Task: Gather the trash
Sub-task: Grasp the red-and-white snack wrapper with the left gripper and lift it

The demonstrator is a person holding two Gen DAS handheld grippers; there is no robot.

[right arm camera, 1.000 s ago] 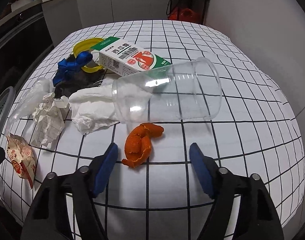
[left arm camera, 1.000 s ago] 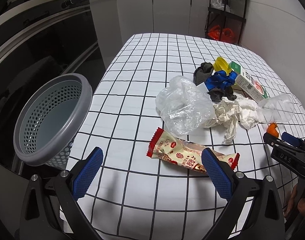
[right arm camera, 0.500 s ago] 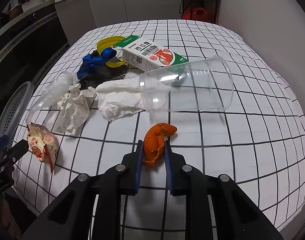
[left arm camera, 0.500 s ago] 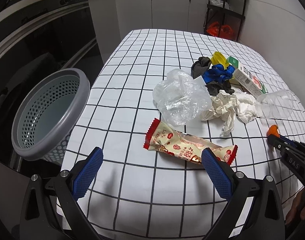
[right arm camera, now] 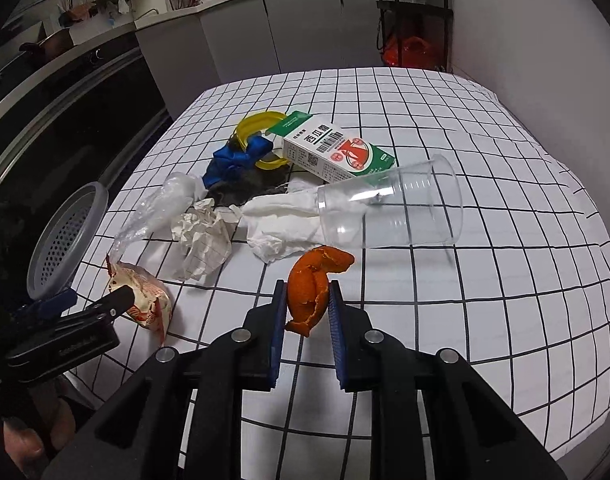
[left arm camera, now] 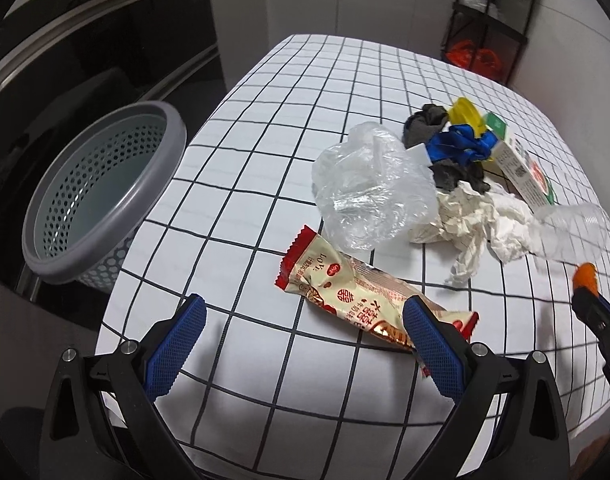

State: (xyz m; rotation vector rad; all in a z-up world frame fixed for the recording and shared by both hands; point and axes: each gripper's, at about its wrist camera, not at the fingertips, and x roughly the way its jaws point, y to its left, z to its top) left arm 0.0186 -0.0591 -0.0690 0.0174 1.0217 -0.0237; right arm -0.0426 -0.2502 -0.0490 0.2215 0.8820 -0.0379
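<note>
My right gripper point(right arm camera: 306, 309) is shut on an orange peel point(right arm camera: 313, 279) and holds it above the checked tablecloth point(right arm camera: 485, 280); the peel also shows at the right edge of the left wrist view point(left arm camera: 586, 276). My left gripper point(left arm camera: 301, 340) is open and empty, low over the table's front edge, with a red and cream snack wrapper point(left arm camera: 357, 292) just ahead of its right finger. A grey perforated bin point(left arm camera: 97, 196) stands off the table's left side. A clear plastic bag point(left arm camera: 369, 192), crumpled paper point(left arm camera: 461, 220) and a clear cup point(right arm camera: 397, 208) lie on the table.
A green and white carton point(right arm camera: 337, 152), a blue ribbon point(right arm camera: 237, 160), a yellow lid point(right arm camera: 257, 128), dark cloth point(left arm camera: 457, 172) and white tissue point(right arm camera: 281, 224) lie in the pile. Grey cabinets and a black shelf rack point(left arm camera: 489, 20) stand behind the table.
My right gripper closed on the orange peel and lifted it off the table. My left gripper drew back and stayed open.
</note>
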